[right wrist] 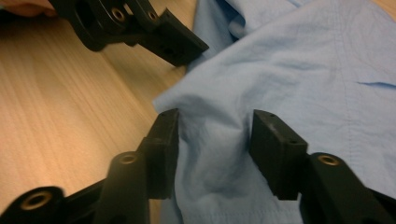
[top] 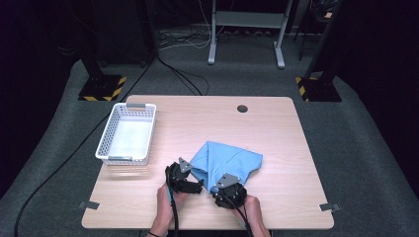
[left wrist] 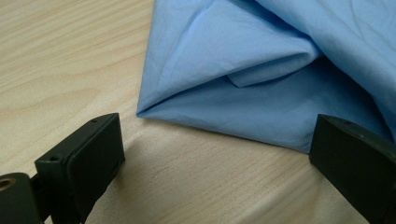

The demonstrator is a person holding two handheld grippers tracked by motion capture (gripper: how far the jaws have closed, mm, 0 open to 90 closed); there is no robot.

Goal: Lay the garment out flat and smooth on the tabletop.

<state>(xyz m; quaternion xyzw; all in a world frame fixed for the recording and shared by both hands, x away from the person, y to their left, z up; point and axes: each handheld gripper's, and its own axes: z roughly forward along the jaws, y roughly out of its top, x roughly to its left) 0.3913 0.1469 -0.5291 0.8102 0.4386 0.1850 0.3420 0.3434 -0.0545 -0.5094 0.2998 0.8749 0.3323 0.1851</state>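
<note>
High view – one blue cloth (top: 228, 160), one white basket (top: 126, 134), left hand-held gripper (top: 193, 186) wide, right hand-held gripper (top: 216, 191) half-closed around cloth fold.

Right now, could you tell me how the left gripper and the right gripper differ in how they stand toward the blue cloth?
The left gripper is wide open, with bare table between its jaws and the blue cloth just ahead; the right gripper is narrower, with a bunched fold of cloth between its jaws. The left sits at the cloth's edge; the right reaches over the cloth itself. Both are black, hand-held, and low at the cloth's near side.
</note>
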